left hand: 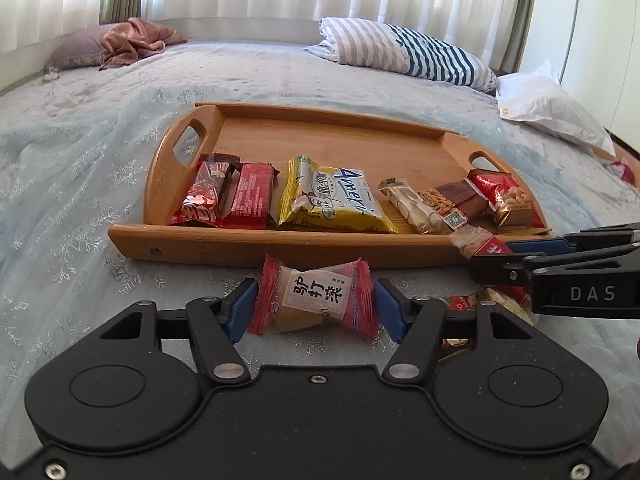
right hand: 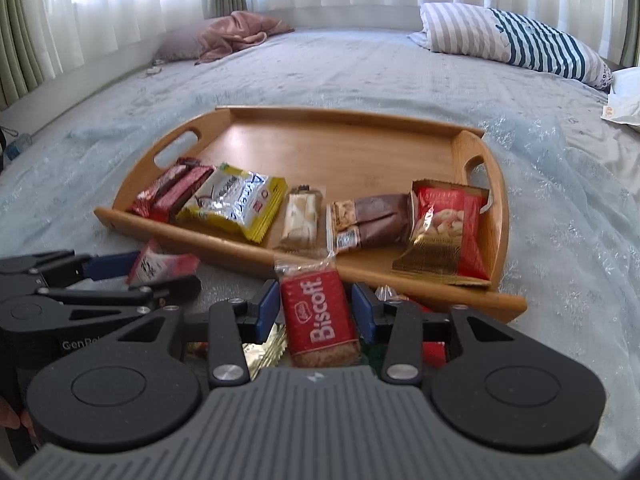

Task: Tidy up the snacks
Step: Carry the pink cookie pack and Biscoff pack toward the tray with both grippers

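Observation:
A wooden tray [left hand: 192,240] [right hand: 320,144] lies on the bed with a row of snacks along its near side: red bars [left hand: 224,196], a yellow packet [left hand: 332,200] [right hand: 236,204], a white bar [left hand: 412,208], a brown bar [right hand: 376,220] and a red nut packet [left hand: 512,200] [right hand: 448,228]. My left gripper [left hand: 316,300] is shut on a pink wrapped candy [left hand: 316,296] [right hand: 160,266] just before the tray's front rim. My right gripper [right hand: 316,312] [left hand: 492,254] is shut on a red Biscoff biscuit [right hand: 320,316] [left hand: 480,242] at the tray's front rim.
More loose snacks [left hand: 492,304] [right hand: 268,352] lie on the bedspread under the right gripper. A striped pillow [left hand: 408,52] [right hand: 516,40], a white bag [left hand: 548,104] and a pink cloth on a pillow [left hand: 132,40] [right hand: 236,34] lie at the far side, below curtains.

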Action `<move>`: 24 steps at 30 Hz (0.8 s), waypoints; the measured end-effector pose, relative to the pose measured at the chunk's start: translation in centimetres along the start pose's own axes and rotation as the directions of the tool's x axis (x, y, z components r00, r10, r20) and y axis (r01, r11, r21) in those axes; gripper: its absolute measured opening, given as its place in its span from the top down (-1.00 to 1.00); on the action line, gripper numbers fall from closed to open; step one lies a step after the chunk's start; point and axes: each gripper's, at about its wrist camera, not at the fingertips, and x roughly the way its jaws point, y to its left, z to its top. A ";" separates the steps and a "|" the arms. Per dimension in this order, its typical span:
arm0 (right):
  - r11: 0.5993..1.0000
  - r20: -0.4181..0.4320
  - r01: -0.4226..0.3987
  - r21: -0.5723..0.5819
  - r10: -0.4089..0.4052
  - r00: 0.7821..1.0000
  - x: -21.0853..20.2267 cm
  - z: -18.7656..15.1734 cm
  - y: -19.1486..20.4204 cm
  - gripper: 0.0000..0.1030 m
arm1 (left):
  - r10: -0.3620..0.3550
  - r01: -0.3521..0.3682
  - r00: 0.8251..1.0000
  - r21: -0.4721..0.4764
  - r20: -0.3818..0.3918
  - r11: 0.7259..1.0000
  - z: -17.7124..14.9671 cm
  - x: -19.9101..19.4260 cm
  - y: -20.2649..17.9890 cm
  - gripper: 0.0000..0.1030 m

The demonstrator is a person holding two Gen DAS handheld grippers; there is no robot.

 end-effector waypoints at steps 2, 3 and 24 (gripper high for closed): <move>0.999 -0.001 0.024 -0.025 -0.024 1.000 0.2 -0.1 0.3 -0.14 | 0.004 -0.004 1.000 0.004 0.002 1.000 0.0 0.0 0.1 -0.04; 0.999 -0.002 0.031 -0.037 -0.031 1.000 0.2 -0.1 0.5 -0.14 | -0.001 0.001 1.000 -0.006 0.003 1.000 0.0 -0.1 0.2 -0.03; 1.000 0.108 -0.009 -0.005 0.010 0.994 -2.4 2.4 -0.1 0.24 | -0.029 0.037 0.997 -0.091 0.078 0.995 1.7 -3.4 1.6 0.15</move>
